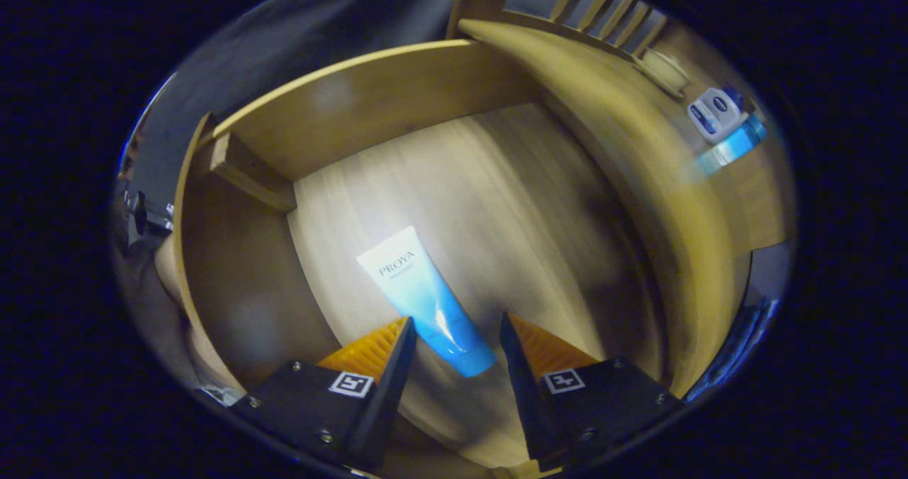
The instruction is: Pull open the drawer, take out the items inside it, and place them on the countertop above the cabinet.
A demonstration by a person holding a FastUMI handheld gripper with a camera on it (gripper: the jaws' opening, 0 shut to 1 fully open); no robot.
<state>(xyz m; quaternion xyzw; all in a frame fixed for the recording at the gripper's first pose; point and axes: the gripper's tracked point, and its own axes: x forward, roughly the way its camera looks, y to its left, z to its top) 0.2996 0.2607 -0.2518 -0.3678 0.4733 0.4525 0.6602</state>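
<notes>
**Open drawer, one tube left inside**

Gripper view: The gripper (454, 333) hangs over the open light wooden drawer (369, 103). Its two fingers are spread apart and hold nothing. The white and blue plastic tube (425, 298) lies flat on the pale wooden floor of the drawer. The blue cap end of the tube sits in the gap between the two fingers, closer to the left one. I cannot tell if that finger touches the tube. The white flat end of the tube points away from the fingers, toward the back wall of the drawer. The rest of the drawer floor around the tube is bare wood.

To the right of the drawer is the tan wooden countertop (631, 152). On it, well away from the tube, stand a small white and blue bottle (715, 112) and a clear blue bottle (734, 145) just beside it. A round cream-coloured thing (665, 71) sits near them, too blurred to name. Beyond the countertop are wooden slats (603, 14).
</notes>
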